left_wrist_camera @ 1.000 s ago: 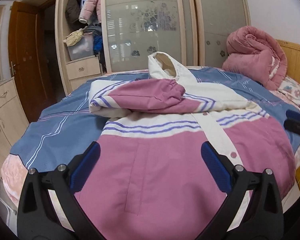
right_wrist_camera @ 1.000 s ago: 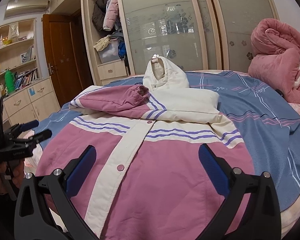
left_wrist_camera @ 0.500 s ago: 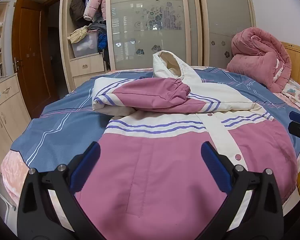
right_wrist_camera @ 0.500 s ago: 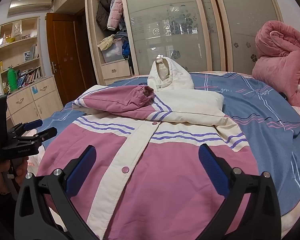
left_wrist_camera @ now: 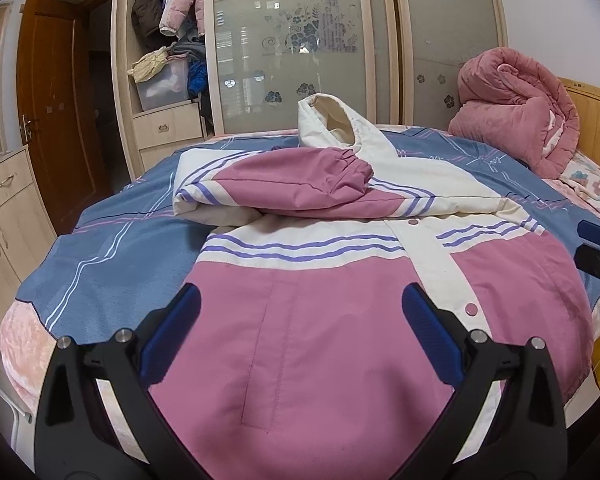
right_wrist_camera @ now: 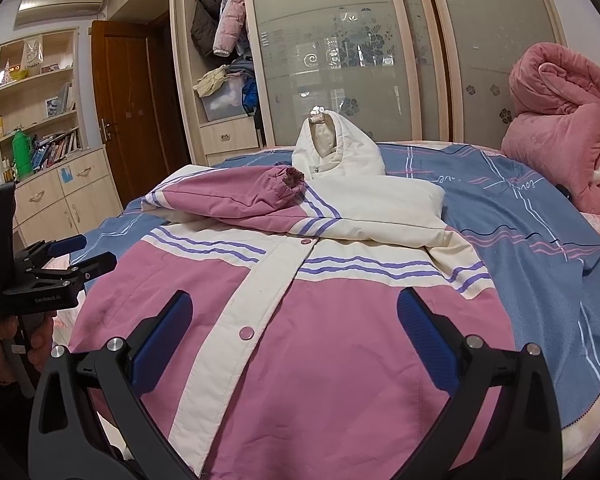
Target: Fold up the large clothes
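A pink and cream hooded jacket (left_wrist_camera: 300, 320) is spread front-up on the bed (left_wrist_camera: 112, 248), with its long axis running straight away from both claws: the hem lies nearest, the hood (right_wrist_camera: 336, 152) stands at the far end. Both sleeves are seen folded across the chest, the pink cuff (left_wrist_camera: 352, 168) lying on top near the collar. The left claw (left_wrist_camera: 300, 312) is held wide open above the hem on the jacket's left half, nothing between its blue pads (left_wrist_camera: 172, 332); the right claw (right_wrist_camera: 290, 316) is likewise spread open and empty, poised over the hem just right of the snap placket (right_wrist_camera: 260, 304). Each claw is shown at the edge of the other's view, so the two are set side by side along the hem, roughly equally near it. The coming move is judged to turn on this arrangement: the hem lies just ahead of and below each claw, and the fold would run along the jacket's length toward the hood. A rolled pink quilt (right_wrist_camera: 560, 128) rests well apart at the headboard end.
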{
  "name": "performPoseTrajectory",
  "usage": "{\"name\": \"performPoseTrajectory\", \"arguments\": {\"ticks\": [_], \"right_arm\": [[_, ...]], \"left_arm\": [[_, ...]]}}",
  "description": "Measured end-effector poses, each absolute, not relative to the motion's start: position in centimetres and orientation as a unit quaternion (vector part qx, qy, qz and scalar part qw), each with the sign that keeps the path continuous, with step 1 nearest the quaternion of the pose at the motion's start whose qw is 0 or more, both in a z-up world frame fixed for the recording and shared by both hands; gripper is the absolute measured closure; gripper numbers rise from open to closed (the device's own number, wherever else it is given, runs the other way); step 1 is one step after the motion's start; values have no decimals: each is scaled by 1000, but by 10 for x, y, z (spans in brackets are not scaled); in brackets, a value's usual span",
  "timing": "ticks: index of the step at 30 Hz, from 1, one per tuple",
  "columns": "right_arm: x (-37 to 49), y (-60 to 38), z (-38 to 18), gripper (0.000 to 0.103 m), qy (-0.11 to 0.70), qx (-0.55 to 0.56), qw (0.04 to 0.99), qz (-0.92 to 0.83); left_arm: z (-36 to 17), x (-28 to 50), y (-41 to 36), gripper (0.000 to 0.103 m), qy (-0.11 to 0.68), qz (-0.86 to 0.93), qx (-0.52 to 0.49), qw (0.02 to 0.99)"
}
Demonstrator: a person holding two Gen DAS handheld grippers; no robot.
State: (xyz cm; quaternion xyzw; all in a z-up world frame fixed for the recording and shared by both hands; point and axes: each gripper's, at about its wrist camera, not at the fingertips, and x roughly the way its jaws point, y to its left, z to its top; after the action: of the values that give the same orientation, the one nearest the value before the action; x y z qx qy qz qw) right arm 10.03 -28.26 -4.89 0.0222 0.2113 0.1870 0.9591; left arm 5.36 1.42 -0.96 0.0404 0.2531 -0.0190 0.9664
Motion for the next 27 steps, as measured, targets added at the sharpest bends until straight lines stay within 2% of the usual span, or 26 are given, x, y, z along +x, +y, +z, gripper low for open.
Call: {"name": "performPoseTrajectory", "arguments": {"ticks": [9, 14, 25, 27], "right_arm": [[107, -281, -57, 1, 220, 28, 957, 184], [133, -282, -51, 1, 251, 83, 945, 191], [249, -237, 0, 1, 327, 140, 909, 216], [278, -221, 5, 7, 341, 135, 905, 215]], "left_arm": [[-16, 72, 15, 2, 275, -16, 25, 961], [-14, 82, 19, 2, 283, -22, 3, 959], [-8, 120, 41, 2, 304, -17, -53, 951], [-7, 126, 45, 2, 306, -13, -63, 950]]}}
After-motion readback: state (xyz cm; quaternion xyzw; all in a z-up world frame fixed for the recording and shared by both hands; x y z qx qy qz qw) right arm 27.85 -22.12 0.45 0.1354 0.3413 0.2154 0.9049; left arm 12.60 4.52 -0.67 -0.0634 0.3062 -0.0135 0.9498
